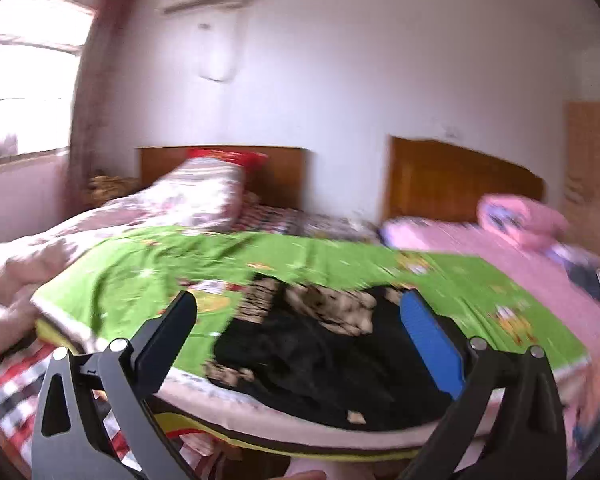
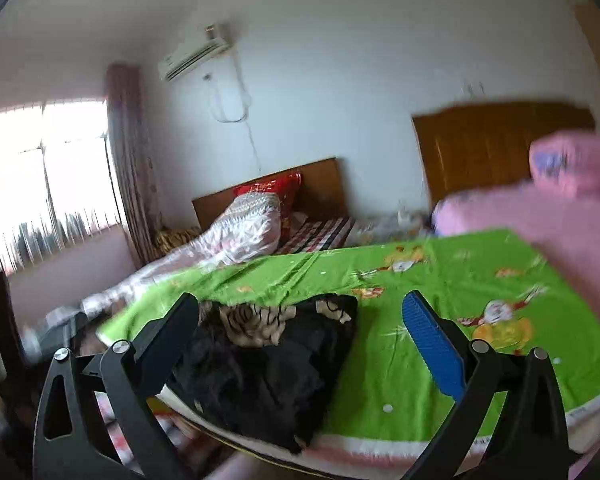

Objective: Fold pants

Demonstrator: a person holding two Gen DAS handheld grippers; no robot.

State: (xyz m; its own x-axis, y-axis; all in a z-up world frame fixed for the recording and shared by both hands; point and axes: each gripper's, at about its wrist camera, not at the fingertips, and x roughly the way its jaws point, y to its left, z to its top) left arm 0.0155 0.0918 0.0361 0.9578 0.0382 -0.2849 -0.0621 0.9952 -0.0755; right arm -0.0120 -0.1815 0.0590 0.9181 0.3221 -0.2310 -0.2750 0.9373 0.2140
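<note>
The pants (image 1: 324, 360) lie bunched low in the frame on the green sheet (image 1: 140, 272). Both claws, left (image 1: 300, 336) and right (image 2: 304, 340), gape wide, empty. Left looks nearer, maybe.

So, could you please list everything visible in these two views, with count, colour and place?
pants: one, black with a tan patterned part, bunched at the near edge of the green sheet
green sheet: one, bright green with cartoon prints, spread over the near bed
quilt: one, pale floral, on the far bed
headboards: two, brown wood, against the wall
air conditioner: one, white, high on the wall
left hand-held gripper: open, empty
right hand-held gripper: open, empty
</note>
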